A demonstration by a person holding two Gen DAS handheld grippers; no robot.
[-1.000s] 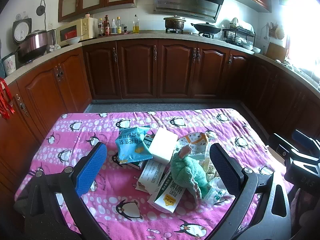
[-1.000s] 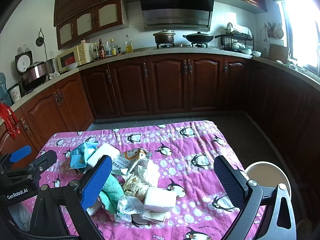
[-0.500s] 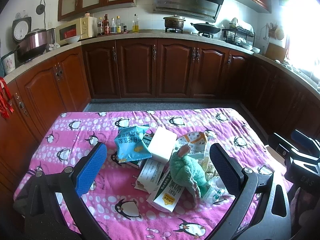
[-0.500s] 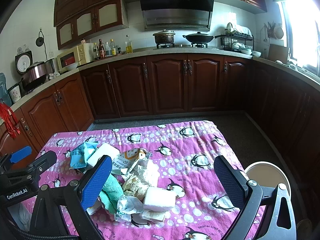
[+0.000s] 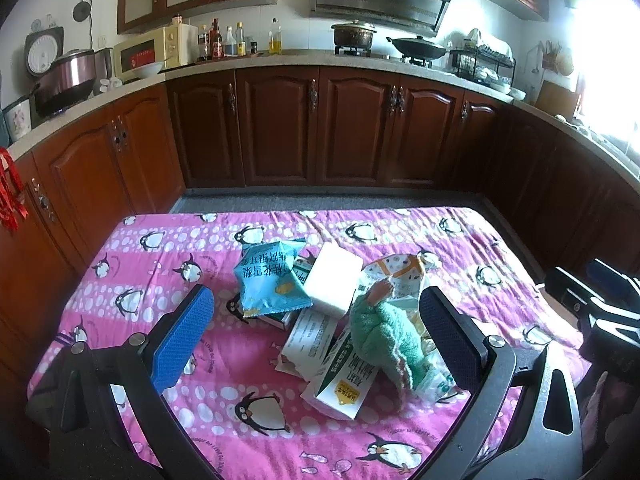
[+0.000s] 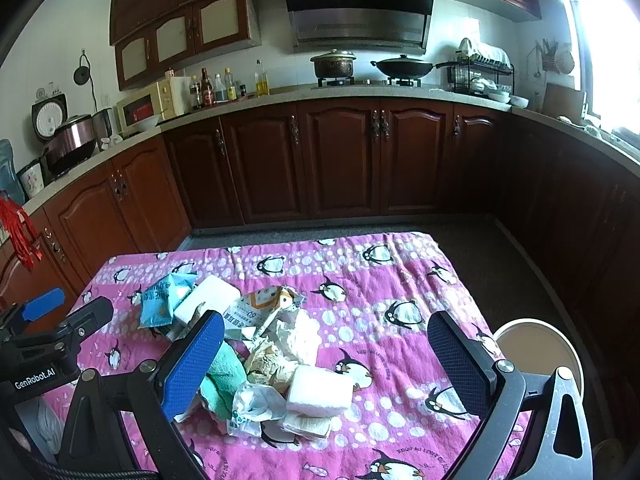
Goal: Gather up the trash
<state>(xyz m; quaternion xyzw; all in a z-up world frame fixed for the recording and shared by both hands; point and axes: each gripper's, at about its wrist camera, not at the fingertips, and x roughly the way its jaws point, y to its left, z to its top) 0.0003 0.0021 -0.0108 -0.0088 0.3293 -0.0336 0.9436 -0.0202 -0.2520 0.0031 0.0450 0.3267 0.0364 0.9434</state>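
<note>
A pile of trash lies on the pink penguin tablecloth (image 5: 168,256): a blue snack bag (image 5: 268,280), a white foam block (image 5: 332,280), a green cloth (image 5: 384,336), a milk carton (image 5: 344,384) and crumpled wrappers (image 6: 288,344). A second white block (image 6: 320,390) shows in the right wrist view. My left gripper (image 5: 316,336) is open above the pile, empty. My right gripper (image 6: 320,364) is open above the pile's right side, empty. The left gripper's body shows in the right wrist view (image 6: 52,340).
A round bin (image 6: 536,352) stands on the floor just right of the table. Dark wooden cabinets (image 5: 352,128) run along the back and both sides. The counter holds a microwave (image 5: 152,52), bottles, a pot and a wok.
</note>
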